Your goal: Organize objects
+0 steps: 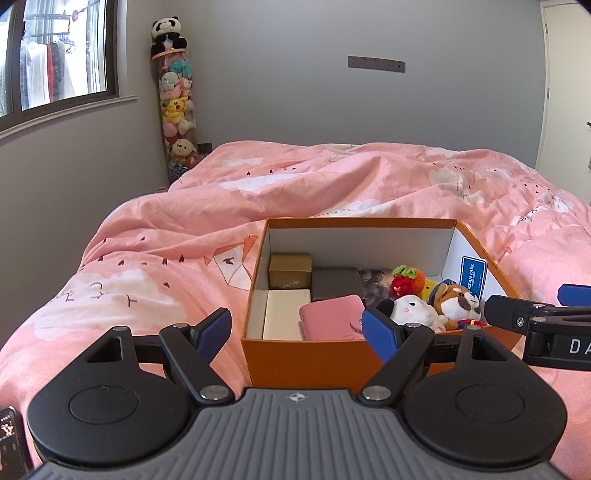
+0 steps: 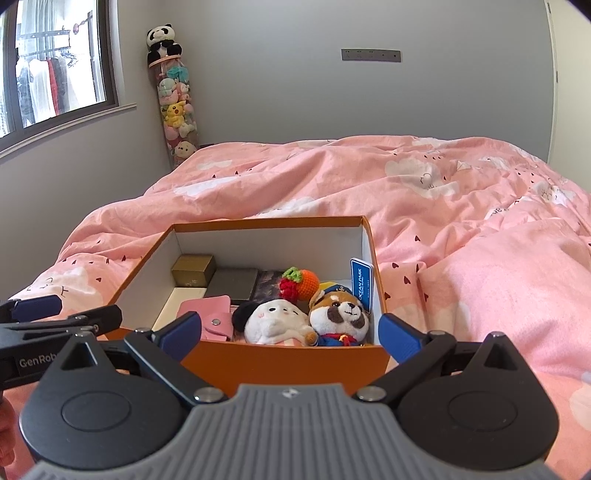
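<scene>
- Low in the centre of the left wrist view, the left gripper [image 1: 297, 334] has its blue-padded fingers spread wide apart, holding nothing, just before the near wall of the orange box [image 1: 306, 356].
- At lower centre of the right wrist view, the right gripper [image 2: 291, 334] is likewise spread wide and empty, its fingers flanking the box's near wall.
- Each gripper shows at the edge of the other's view, beside the box.
- Resting on the pink bedspread [image 1: 155, 236], the box is open-topped with white inner walls.
- Toward the left of the box lie a gold box [image 1: 290, 269], a cream box [image 1: 286, 314], a dark grey box [image 1: 336, 282] and a pink wallet [image 1: 330, 319].
- Toward the right of the box sit a white plush [image 2: 275, 319], a brown and white plush dog [image 2: 340, 314], a crocheted orange fruit [image 2: 306, 282] and an upright blue card [image 2: 361, 282] leaning on the right wall.
- At upper left of both views, a panda plush [image 1: 168, 35] tops a tall clear tube of soft toys [image 1: 178, 110] in the room's corner.
</scene>
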### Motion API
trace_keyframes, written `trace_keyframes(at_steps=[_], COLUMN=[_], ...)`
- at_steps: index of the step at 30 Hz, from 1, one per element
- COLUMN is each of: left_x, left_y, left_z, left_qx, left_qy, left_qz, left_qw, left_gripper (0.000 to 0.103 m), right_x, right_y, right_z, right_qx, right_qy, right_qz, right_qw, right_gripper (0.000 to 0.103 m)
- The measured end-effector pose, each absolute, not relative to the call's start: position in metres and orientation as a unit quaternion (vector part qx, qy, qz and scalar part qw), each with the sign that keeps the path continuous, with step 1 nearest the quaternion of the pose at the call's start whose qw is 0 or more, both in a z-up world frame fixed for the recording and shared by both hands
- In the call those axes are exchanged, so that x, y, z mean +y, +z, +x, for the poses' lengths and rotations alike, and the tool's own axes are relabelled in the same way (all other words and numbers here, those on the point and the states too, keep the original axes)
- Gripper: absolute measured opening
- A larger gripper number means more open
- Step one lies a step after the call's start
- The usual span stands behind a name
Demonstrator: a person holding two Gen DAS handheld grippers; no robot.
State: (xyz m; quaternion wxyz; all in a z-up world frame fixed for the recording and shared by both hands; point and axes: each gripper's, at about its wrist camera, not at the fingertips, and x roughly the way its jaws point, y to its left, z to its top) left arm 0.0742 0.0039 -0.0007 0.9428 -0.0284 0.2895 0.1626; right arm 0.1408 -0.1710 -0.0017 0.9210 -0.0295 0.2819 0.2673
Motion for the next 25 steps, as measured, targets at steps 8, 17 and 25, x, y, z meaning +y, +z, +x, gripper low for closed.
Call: trace_keyframes(at_steps=[8,17,25], left_x=[0.004,0.002,0.001], left_y=[0.000,-0.006,-0.007], left_z=[0.078,0.078,0.076], left_qx=[0.289,0.294,0.296], left_qy=[0.163,0.159,0.155], left_qz=[-0.023,-0.021,-0.022], left_qw=[0.943,0.942,0.942], left_gripper=[0.094,0.094,0.094], right_x=[-0.171,-0.170,-0.172], right_y=[-0.001,-0.008,-0.011], right_z=[0.141,0.143,0.143], right_qx=[0.282,0.288,0.295], right_qy=[0.266,0.263,0.262], right_qz=[-0.030,-0.030,-0.030], right_qw=[0.921,0.920,0.919], right_gripper=[0.102,0.102,0.102])
